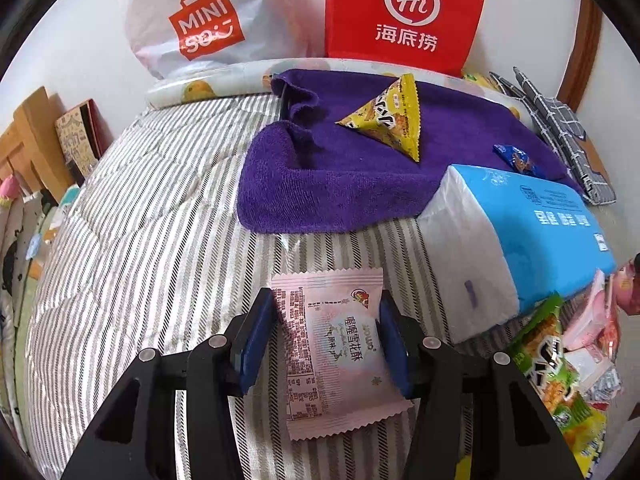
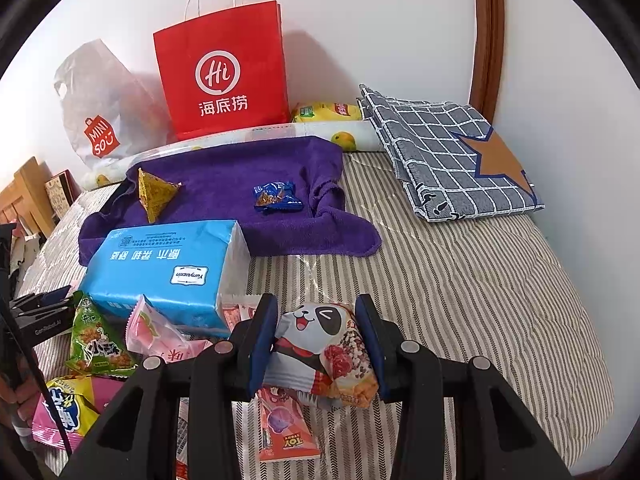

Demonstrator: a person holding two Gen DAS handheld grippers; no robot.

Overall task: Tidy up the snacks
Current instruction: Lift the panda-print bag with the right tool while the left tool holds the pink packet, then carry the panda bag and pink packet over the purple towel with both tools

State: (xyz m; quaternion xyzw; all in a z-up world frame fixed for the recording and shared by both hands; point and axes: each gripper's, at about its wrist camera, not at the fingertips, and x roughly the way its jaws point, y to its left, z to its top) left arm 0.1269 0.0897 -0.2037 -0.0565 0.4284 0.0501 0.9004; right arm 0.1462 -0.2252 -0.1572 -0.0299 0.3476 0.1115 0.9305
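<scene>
1. A pink packet [image 1: 340, 344] is pinched between the left gripper's [image 1: 326, 338] blue pads, low centre of the left view, over the striped quilt [image 1: 140, 240].
2. A panda packet [image 2: 326, 350] is clamped likewise in the right gripper [image 2: 316, 344], low centre.
3. Both are probably best carried level to the purple towel [image 2: 240, 200], mid-frame, where two snacks already lie, and released flat, clear of the tissue pack [image 2: 168, 268].

Left gripper [image 1: 326, 334]: both black arms enter from 6 o'clock, pitched downward. Blue pads [image 1: 256, 332] press the two short edges of a pink snack packet [image 1: 334, 350], at 9 and 3 o'clock.

Right gripper [image 2: 316, 344]: same downward pitch, arms from 6 o'clock. Pads clamp a panda-print snack packet [image 2: 324, 354] on both sides.
</scene>
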